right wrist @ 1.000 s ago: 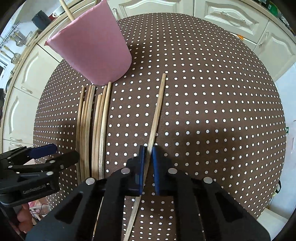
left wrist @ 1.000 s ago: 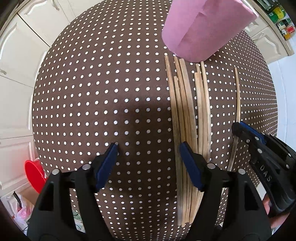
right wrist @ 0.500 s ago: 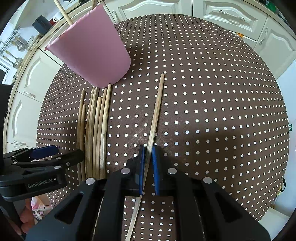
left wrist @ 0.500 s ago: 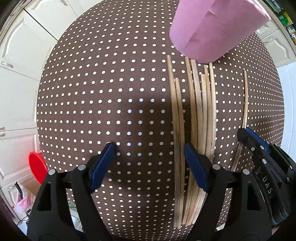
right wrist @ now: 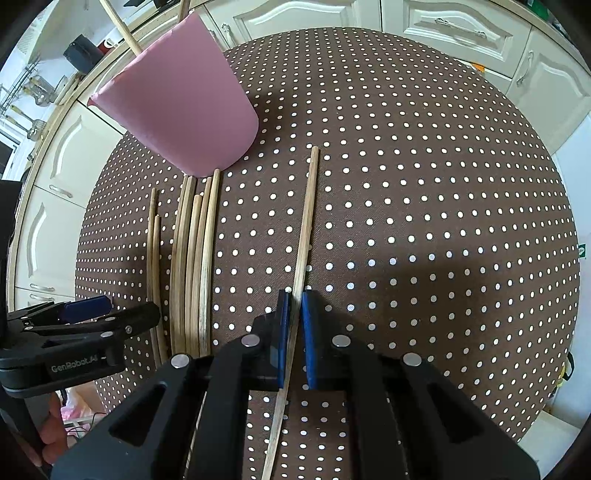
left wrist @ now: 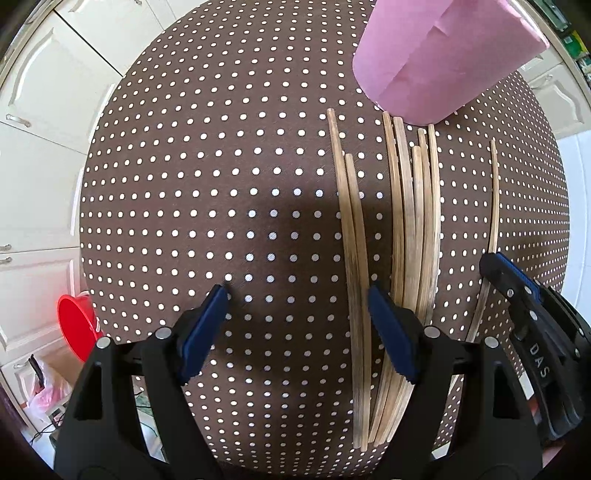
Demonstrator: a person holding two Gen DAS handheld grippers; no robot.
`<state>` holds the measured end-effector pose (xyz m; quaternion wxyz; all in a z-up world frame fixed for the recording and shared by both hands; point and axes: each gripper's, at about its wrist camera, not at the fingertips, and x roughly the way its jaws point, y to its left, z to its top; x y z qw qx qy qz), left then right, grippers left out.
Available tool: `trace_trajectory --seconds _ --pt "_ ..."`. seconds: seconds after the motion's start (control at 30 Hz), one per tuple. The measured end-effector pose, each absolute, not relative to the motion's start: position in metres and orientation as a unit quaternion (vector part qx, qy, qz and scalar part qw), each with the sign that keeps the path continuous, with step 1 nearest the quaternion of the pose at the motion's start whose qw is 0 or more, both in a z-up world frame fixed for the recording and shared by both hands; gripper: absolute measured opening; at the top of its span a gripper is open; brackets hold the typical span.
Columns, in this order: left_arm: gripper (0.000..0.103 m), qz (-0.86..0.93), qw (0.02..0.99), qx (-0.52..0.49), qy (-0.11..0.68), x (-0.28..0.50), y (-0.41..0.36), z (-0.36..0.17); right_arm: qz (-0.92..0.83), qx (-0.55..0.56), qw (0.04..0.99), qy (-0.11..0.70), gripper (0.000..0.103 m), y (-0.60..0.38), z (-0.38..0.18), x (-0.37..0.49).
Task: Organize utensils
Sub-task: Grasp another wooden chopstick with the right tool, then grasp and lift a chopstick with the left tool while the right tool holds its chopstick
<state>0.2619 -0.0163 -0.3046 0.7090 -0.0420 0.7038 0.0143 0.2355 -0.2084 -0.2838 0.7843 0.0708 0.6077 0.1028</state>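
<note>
Several wooden chopsticks (left wrist: 413,240) lie side by side on the brown dotted table (left wrist: 207,192), below a pink cup (left wrist: 439,55). My left gripper (left wrist: 297,317) is open and empty, its right pad beside the two leftmost sticks (left wrist: 354,258). My right gripper (right wrist: 294,317) is shut on a single chopstick (right wrist: 306,218) lying apart to the right of the bundle (right wrist: 195,251). The pink cup (right wrist: 177,107) holds two sticks (right wrist: 122,26) upright. The right gripper also shows in the left wrist view (left wrist: 517,291), and the left gripper in the right wrist view (right wrist: 92,314).
White cabinets (right wrist: 461,33) surround the table. A red bucket (left wrist: 75,325) stands on the floor at the left. A counter with jars (right wrist: 33,88) runs behind the cup.
The left gripper has shifted slightly so the chopsticks appear further right and lower. The right gripper stays shut on its chopstick, barely moved.
</note>
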Motion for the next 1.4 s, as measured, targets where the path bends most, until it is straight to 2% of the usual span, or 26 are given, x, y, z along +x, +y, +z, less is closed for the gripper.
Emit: trace_trajectory --seconds 0.7,0.93,0.97,1.0,1.03,1.07,1.1,1.17,1.4 --pt "0.078 0.025 0.722 -0.05 0.689 0.261 0.005 -0.301 0.097 0.076 0.786 0.605 0.005 -0.206 -0.284 0.235" --pt "0.078 0.061 0.717 -0.021 0.694 0.276 -0.009 -0.304 0.098 0.102 0.788 0.6 0.005 -0.212 -0.286 0.232" --pt "0.075 0.057 0.72 -0.022 0.691 0.276 -0.009 -0.303 0.097 0.106 0.787 0.599 0.005 -0.213 -0.286 0.232" --pt "0.066 0.049 0.723 -0.029 0.688 0.277 -0.01 -0.303 0.097 0.109 0.787 0.599 0.005 -0.214 -0.286 0.232" --pt "0.063 0.04 0.726 -0.036 0.686 0.277 -0.011 -0.301 0.095 0.111 0.787 0.599 0.004 -0.214 -0.287 0.232" --pt "0.053 0.038 0.728 -0.028 0.684 0.278 -0.013 -0.299 0.093 0.113 0.787 0.6 0.004 -0.215 -0.286 0.232" --pt "0.03 0.032 0.731 -0.021 0.682 0.278 -0.016 -0.296 0.092 0.112 0.786 0.601 0.004 -0.215 -0.286 0.232" --pt "0.01 0.03 0.731 -0.007 0.681 0.281 -0.02 -0.291 0.09 0.11 0.785 0.603 0.004 -0.215 -0.285 0.233" --pt "0.007 0.022 0.727 -0.017 0.686 0.288 -0.012 -0.292 0.082 0.104 0.783 0.608 0.004 -0.208 -0.284 0.238"
